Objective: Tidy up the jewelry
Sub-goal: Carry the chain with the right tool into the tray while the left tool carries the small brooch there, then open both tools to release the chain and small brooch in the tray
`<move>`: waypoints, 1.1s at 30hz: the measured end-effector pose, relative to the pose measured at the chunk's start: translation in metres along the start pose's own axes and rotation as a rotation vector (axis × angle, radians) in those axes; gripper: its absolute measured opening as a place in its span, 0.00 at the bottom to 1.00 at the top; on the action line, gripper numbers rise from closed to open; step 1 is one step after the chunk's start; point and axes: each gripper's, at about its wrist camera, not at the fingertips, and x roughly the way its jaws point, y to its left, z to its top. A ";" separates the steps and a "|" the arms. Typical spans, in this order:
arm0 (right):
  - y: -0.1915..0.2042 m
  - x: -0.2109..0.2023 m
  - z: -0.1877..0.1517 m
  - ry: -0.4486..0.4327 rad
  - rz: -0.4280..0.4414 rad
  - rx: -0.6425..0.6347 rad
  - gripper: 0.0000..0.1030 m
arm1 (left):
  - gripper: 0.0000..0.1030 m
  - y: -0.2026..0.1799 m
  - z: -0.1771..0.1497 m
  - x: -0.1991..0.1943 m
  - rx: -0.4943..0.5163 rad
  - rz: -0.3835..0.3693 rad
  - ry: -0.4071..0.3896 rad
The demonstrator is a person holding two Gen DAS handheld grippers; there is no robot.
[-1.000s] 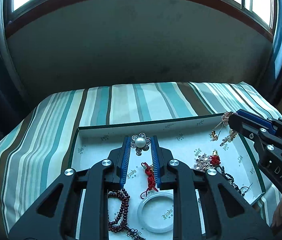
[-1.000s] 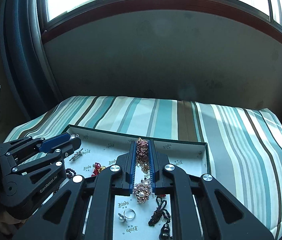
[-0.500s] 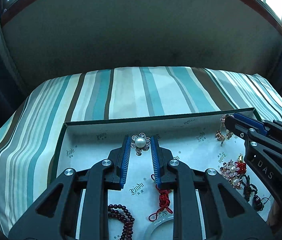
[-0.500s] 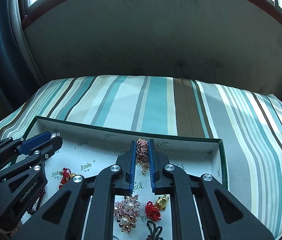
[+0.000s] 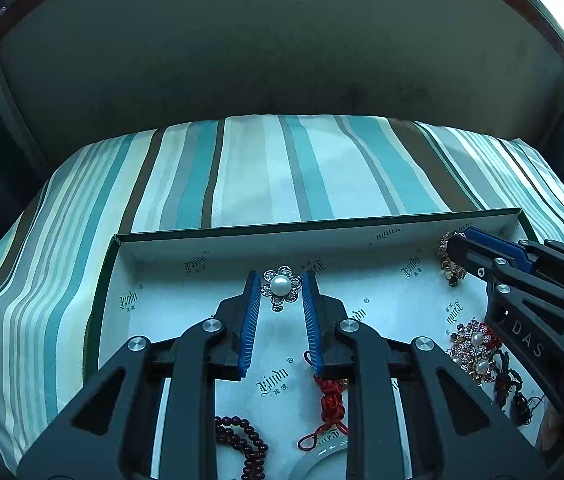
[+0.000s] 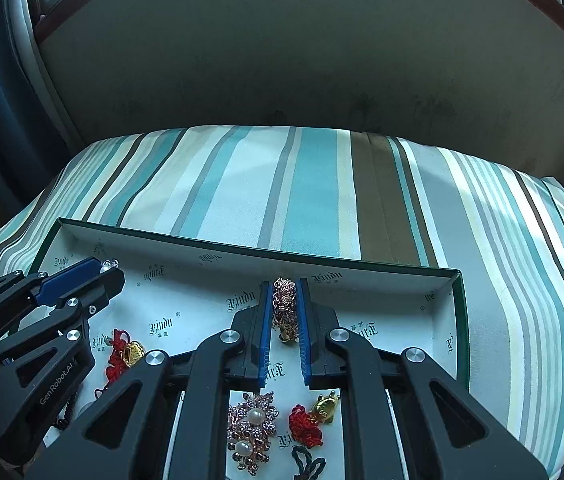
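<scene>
The pearl flower brooch (image 5: 281, 288) lies on the floor of the shallow white box (image 5: 202, 240), near its far wall and left of centre. The left gripper (image 5: 281, 280) straddles it, blue pads spread on either side with a gap showing each way, so nothing is pinched there. Toward the box's far right corner, the right gripper (image 6: 285, 284) has its pads drawn in around a rose-gold chain piece (image 6: 285, 306); they appear to press on it, though the tangle hides the contact itself, so whether it is gripped or just released I cannot tell.

The step in hand looks like spacing pieces along the box's far wall. Next would be clearing both grippers straight up without snagging links or petals.

Nearer than these, inside the box, lie a pearl-cluster brooch (image 6: 252, 428), a red knot with a gold charm (image 6: 315, 420), another red knotted cord (image 5: 331, 400), dark wooden beads (image 5: 246, 444) and a pale bangle (image 5: 321, 464). The bangle and beads are cut off by the frame; the box's near edge is hidden behind the gripper bodies.
</scene>
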 end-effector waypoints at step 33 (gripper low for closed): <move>0.012 -0.106 -0.081 -0.143 -0.048 0.054 0.68 | 0.79 -0.010 -0.067 -0.104 -0.007 0.058 -0.134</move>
